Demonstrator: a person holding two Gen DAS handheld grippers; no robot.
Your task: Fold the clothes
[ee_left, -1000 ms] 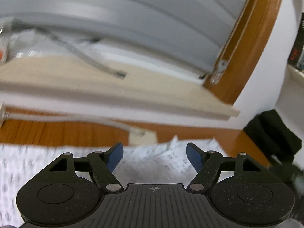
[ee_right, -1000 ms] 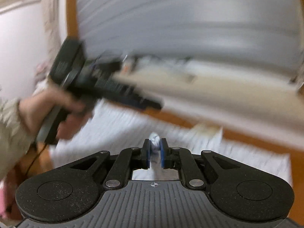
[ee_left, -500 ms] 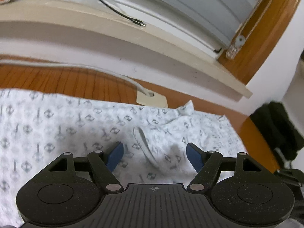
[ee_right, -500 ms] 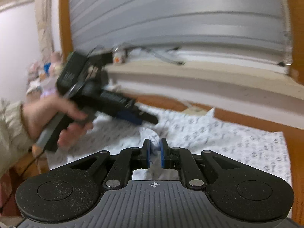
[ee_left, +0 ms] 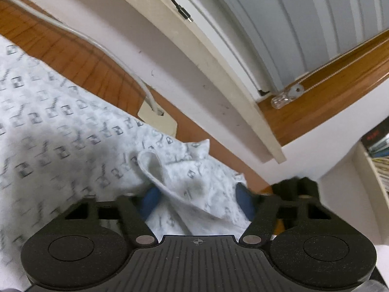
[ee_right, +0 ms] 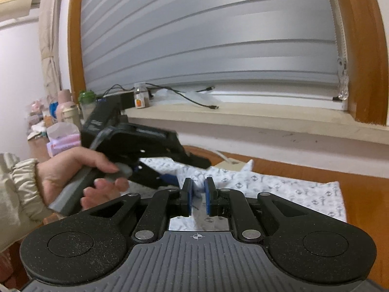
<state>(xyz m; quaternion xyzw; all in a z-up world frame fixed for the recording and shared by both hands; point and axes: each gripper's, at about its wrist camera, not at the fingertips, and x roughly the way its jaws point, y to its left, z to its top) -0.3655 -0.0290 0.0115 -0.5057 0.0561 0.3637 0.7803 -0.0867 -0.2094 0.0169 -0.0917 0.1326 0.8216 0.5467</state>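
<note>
Right gripper [ee_right: 197, 189] is clamped on a bunched edge of the printed cloth [ee_right: 279, 187], which lies on the wooden table [ee_right: 364, 194] w/ a corner at 12 o'clock. Left gripper [ee_left: 197, 199], jaws just closing around a raised fold, pads not yet pinching; prob. to lift both points together.

A white printed cloth garment [ee_left: 60, 131], soft and matt, lies on a glossy orange-brown wooden tabletop [ee_left: 80, 58]; the black plastic grippers' bodies look grainy.
</note>
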